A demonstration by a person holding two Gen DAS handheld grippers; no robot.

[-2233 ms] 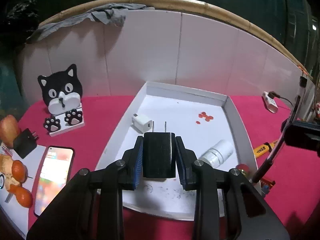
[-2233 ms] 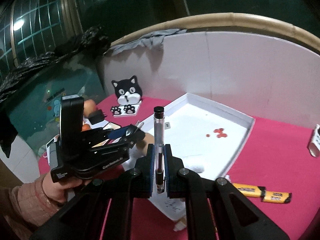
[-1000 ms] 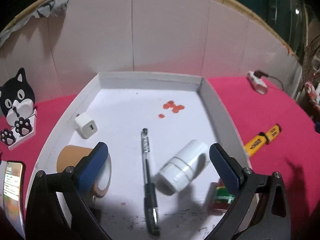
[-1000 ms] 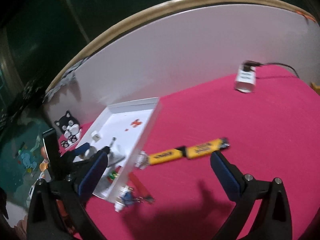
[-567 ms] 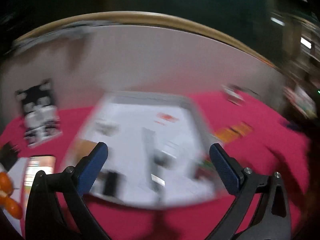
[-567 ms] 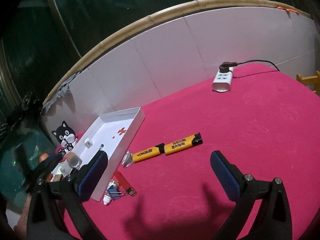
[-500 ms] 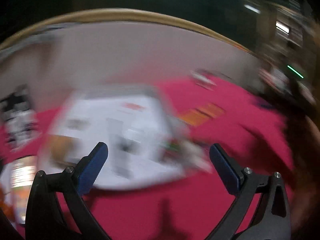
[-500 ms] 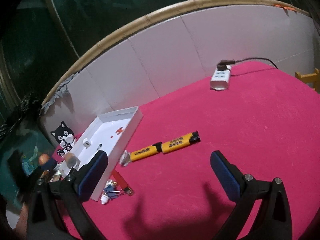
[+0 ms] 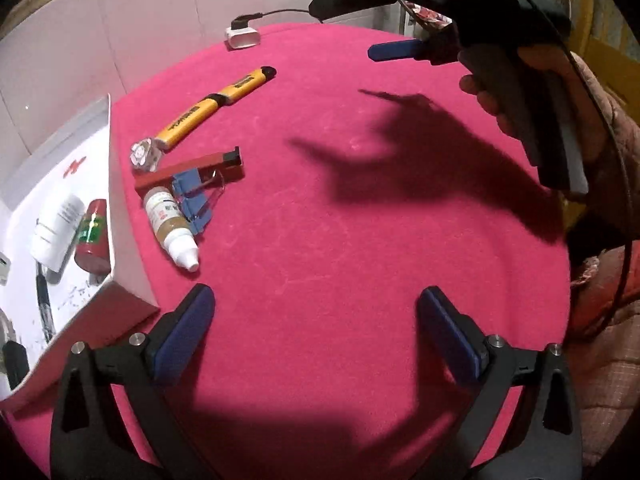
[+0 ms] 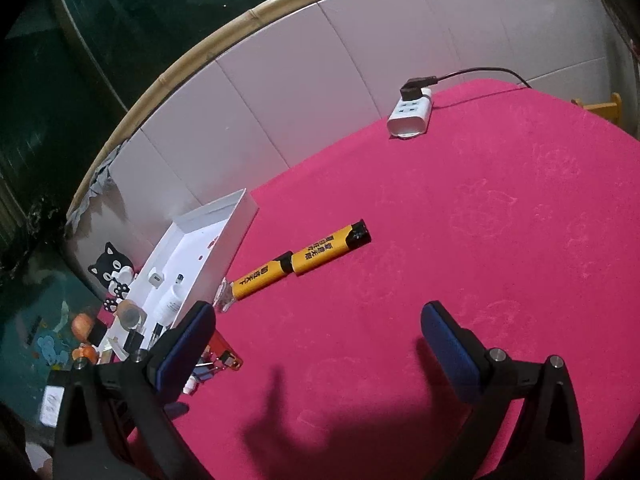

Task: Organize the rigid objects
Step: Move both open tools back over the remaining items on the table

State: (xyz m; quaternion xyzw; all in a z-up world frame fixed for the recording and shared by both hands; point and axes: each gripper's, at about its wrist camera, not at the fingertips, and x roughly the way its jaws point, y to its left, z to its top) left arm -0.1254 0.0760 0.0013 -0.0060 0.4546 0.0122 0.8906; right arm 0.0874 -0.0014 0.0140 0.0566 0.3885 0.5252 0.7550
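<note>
My left gripper [image 9: 316,320] is open and empty above bare red cloth. My right gripper [image 10: 316,336] is open and empty too; it shows in the left wrist view [image 9: 396,50] at the upper right, held high. A white tray [image 9: 128,264] at the left holds a white bottle [image 9: 54,228], a red can [image 9: 93,236] and a black pen [image 9: 42,300]. Beside the tray on the cloth lie two yellow markers [image 9: 216,106], a red lighter [image 9: 188,166], a blue binder clip [image 9: 194,200] and a small dropper bottle [image 9: 170,228]. The markers [image 10: 304,258] and tray [image 10: 236,232] also show in the right wrist view.
A white power strip [image 10: 410,118] with a black cable lies at the far edge by the white wall. A cat figure [image 10: 112,272], oranges and a phone sit left of the tray. The person's right hand and sleeve [image 9: 592,168] are at the right.
Both grippers let go of the black charger and the pen, which now lie in the tray. Both have opened and swung right, away from the tray, over the cloth.
</note>
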